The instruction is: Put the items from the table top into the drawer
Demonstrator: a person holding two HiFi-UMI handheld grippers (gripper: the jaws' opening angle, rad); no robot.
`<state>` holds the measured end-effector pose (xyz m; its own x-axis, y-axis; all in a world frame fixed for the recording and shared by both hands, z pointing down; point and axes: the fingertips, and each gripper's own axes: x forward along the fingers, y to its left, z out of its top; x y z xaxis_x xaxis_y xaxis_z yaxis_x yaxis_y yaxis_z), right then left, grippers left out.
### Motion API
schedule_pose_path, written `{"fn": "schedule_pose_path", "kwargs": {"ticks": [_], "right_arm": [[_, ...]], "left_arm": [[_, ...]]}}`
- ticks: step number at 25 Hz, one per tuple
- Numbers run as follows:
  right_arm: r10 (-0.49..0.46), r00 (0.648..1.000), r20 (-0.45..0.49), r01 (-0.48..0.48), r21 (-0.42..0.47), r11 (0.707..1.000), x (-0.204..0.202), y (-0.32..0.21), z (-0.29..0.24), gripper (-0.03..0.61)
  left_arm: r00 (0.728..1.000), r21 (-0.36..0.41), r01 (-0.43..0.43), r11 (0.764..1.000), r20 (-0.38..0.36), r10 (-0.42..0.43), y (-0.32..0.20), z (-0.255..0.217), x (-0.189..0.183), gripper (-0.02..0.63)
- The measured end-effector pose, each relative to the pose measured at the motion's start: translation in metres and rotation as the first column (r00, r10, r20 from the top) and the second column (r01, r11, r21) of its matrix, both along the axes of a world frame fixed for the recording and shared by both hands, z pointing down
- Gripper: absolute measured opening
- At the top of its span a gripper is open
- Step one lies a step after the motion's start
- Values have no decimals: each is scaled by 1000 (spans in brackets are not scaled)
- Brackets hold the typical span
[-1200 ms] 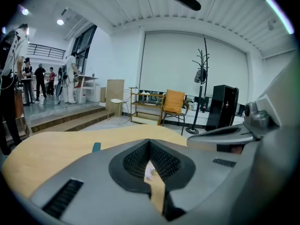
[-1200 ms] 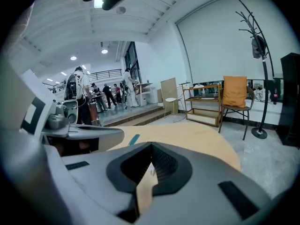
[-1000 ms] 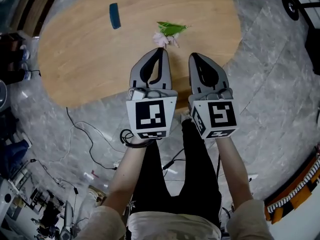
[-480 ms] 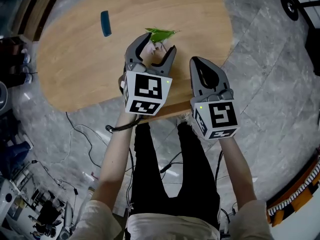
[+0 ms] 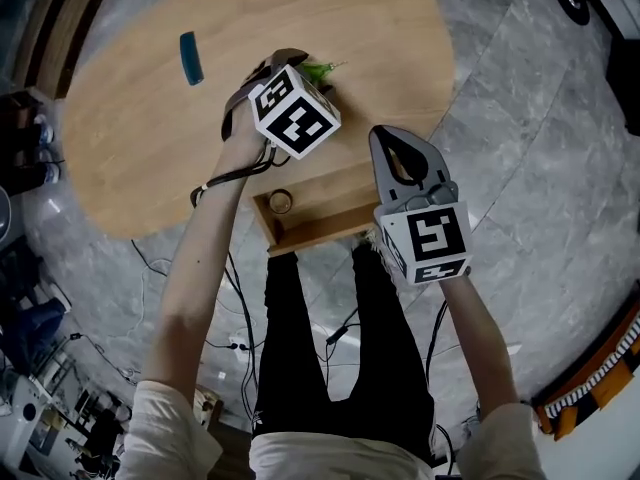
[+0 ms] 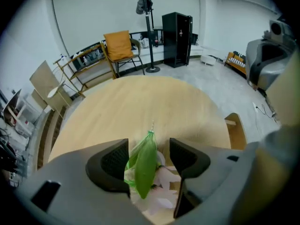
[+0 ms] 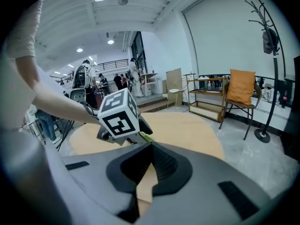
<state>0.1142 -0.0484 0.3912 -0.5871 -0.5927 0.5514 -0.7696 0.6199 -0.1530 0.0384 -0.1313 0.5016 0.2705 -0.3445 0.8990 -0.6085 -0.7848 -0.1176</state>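
- The flower (image 6: 144,170) lies on the table (image 6: 140,107), between the left gripper's (image 6: 149,149) spread jaws, not pinched.
- The right gripper (image 7: 150,148), at 5 o'clock from it, is pressed together and empty.
- A second ago the left sat shut beside the right; its jaws have just been opening.

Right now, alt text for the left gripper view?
The left tool, jaws apart and just been opening, straddles an artificial flower, green leaf over pale pink petals, on a round wooden table. Behind: an orange-cushioned chair, coat stand and black cabinet.
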Motion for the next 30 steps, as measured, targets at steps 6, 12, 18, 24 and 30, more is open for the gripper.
{"fn": "schedule_pose_path", "kwargs": {"ticks": [6,12,18,24,30], "right_arm": [[-10,1000,-3,10,-10,1000,0,3,3,5],[-16,1000,7,16,-8,1000,-3,5,1,5],[-12,999,34,12,13,1000,-5,6,-13,5],[16,998,56,-18,28,999,2,13,-33,5],[29,995,92,-34,44,998,8,25,-60,5]], "left_arm": [[999,-124,-11,992,30,15,5,23,-2,259],[1000,-152,-3,988,-16,0,16,24,7,143],[999,-53,28,998,-20,-29,20,8,9,39],[890,72,325,943,-360,-279,34,-85,12,35],[760,144,535,832,-511,-401,96,-158,1,35]]}}
